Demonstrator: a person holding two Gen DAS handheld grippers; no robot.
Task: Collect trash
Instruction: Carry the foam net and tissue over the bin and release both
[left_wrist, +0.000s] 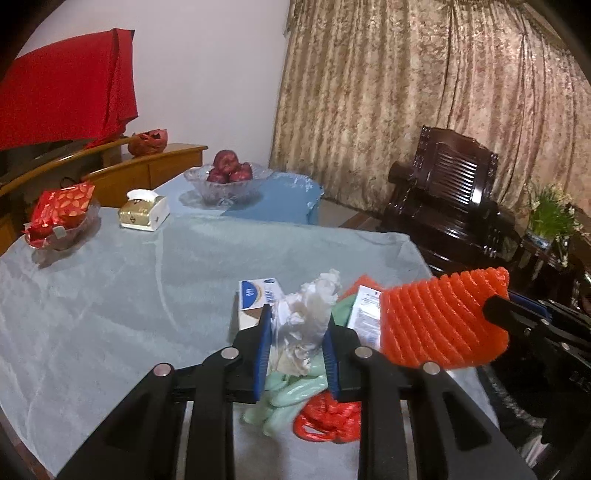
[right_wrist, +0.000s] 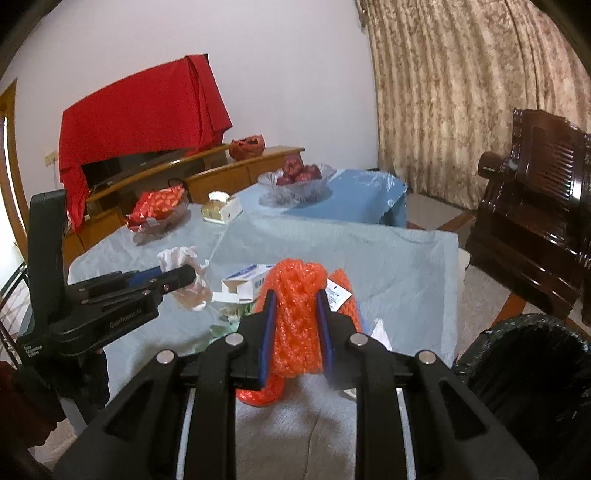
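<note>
Clenched between the blue pads of the left claw (left_wrist: 297, 341), low in the middle of the left wrist view, a crumpled white tissue (left_wrist: 314, 314) is held clear of the desk (left_wrist: 110, 295), its loose top standing up past the fingertips. It is gripped low, so the soft wad is pinched rather than crushed flat. Just below the pads, pale green foam sleeves (left_wrist: 291, 395) and a knot of red plastic string (left_wrist: 328, 421) are seen lying on the cloth, not yet picked up. A small white and blue carton (left_wrist: 256, 299) sits just left of the tissue.

The right claw (right_wrist: 295, 332), low in the middle of the right wrist view, is closed on an orange foam net (right_wrist: 295, 317), which bulges above the pads and hangs below them; a second piece with a white label (right_wrist: 338, 293) is seen just to its right on the desk. One piece is carried in each claw, probably so both can be dropped together. A bin lined with a black bag (right_wrist: 517, 354) is seen at the lower right edge, beside the desk, and is judged the likely destination.

Farther off, toward the upper left, a tissue box (left_wrist: 144, 212), a red gift bag (left_wrist: 61, 210) and a glass bowl of apples (left_wrist: 229, 177) are left untouched; they do not read as trash.
</note>
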